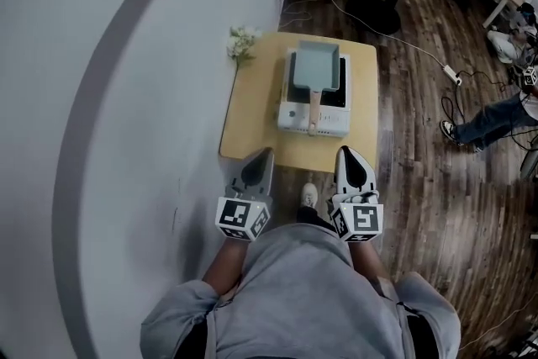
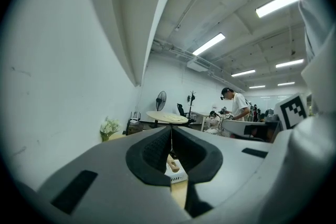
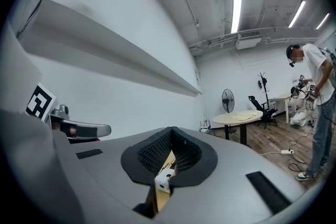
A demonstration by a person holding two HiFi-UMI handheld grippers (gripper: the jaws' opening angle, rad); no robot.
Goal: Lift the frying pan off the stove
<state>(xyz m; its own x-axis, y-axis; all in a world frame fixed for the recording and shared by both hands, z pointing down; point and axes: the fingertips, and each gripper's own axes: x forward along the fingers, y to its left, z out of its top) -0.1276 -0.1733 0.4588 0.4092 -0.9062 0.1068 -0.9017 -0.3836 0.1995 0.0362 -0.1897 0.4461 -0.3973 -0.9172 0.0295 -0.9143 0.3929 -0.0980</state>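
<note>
now, left tool [image 1: 267, 152]: jaws closed flat together, nothing between them; tip at the near edge of the table, short of the stove
right tool [image 1: 345, 150]: jaws likewise together and empty; tip at the same near edge, apart from the left tool
frying pan [image 1: 317, 65]: rectangular, pale blue-green, resting on the stove; touched by neither tool
handle [image 1: 314, 108]: light wood, pointing toward the person, in line with the gap between the two tools
stove [image 1: 296, 117]: white portable burner at the middle of the table; one corner visible past the closed jaws in both tool views
table [image 1: 252, 109]: small, light wood, set against the grey wall
flowers [image 1: 242, 41]: small white bunch at the table's far left corner
floor [image 1: 420, 139]: dark wood planks, a white cable trailing across
</note>
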